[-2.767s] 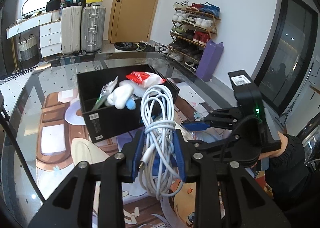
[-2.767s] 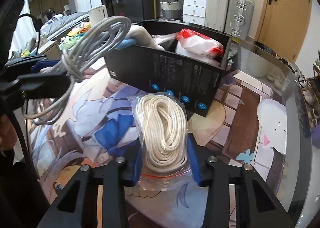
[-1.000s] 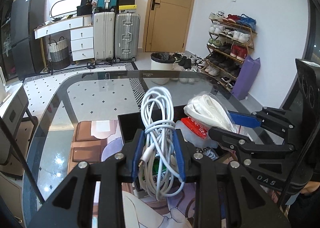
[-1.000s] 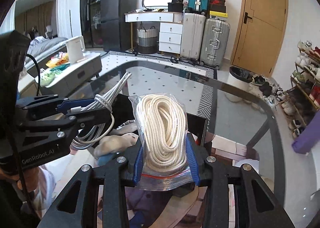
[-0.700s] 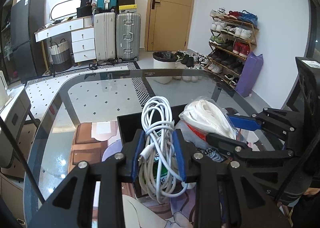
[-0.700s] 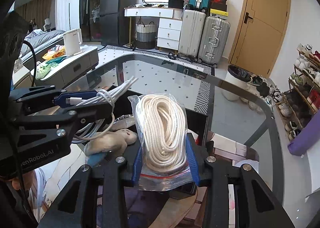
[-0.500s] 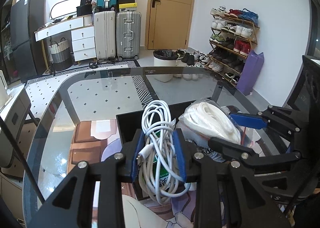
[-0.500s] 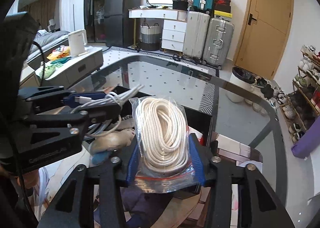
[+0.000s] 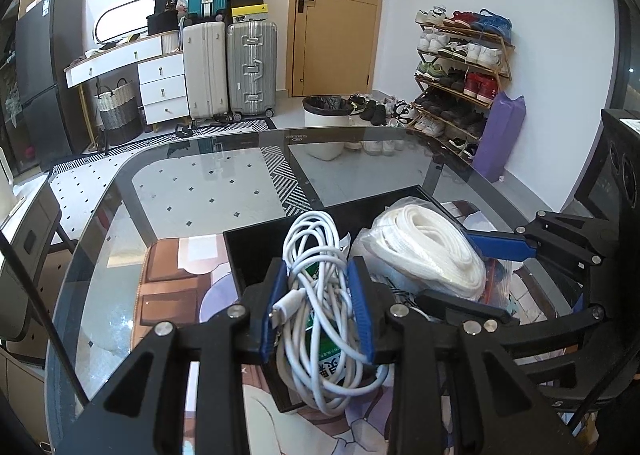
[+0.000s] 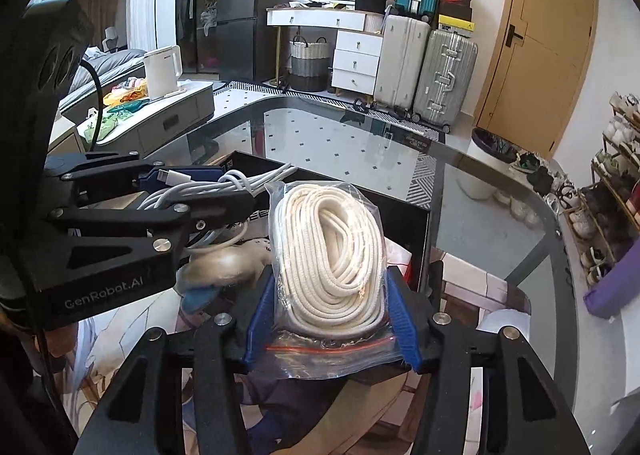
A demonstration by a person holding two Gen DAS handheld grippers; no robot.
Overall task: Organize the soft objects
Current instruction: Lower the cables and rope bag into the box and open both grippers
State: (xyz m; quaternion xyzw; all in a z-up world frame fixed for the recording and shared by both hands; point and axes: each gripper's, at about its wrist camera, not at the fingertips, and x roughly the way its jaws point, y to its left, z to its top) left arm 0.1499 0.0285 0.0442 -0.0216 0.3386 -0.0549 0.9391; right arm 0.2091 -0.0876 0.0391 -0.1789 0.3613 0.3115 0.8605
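Note:
My left gripper [image 9: 318, 307] is shut on a coiled white USB cable [image 9: 320, 287] and holds it over the near left part of an open black box [image 9: 256, 251]. My right gripper [image 10: 332, 319] is shut on a clear zip bag of coiled cream rope [image 10: 328, 243], held over the same box [image 10: 408, 215]. The left gripper with the cable [image 10: 224, 185] shows at the left of the right wrist view. The right gripper with the rope bag [image 9: 428, 247] shows at the right of the left wrist view. Soft items [image 10: 220, 263] lie inside the box.
The box stands on a glass table [image 9: 192, 183] with a printed mat [image 9: 176, 287] under it. Beyond the table are suitcases [image 9: 232, 67], a white bin [image 9: 324, 123], a shoe rack [image 9: 460, 67] and a side counter with a kettle [image 10: 162, 71].
Both grippers have risen from the mat in front of the box to above the box, each still holding its load. In the last half second both dipped slightly toward the box.

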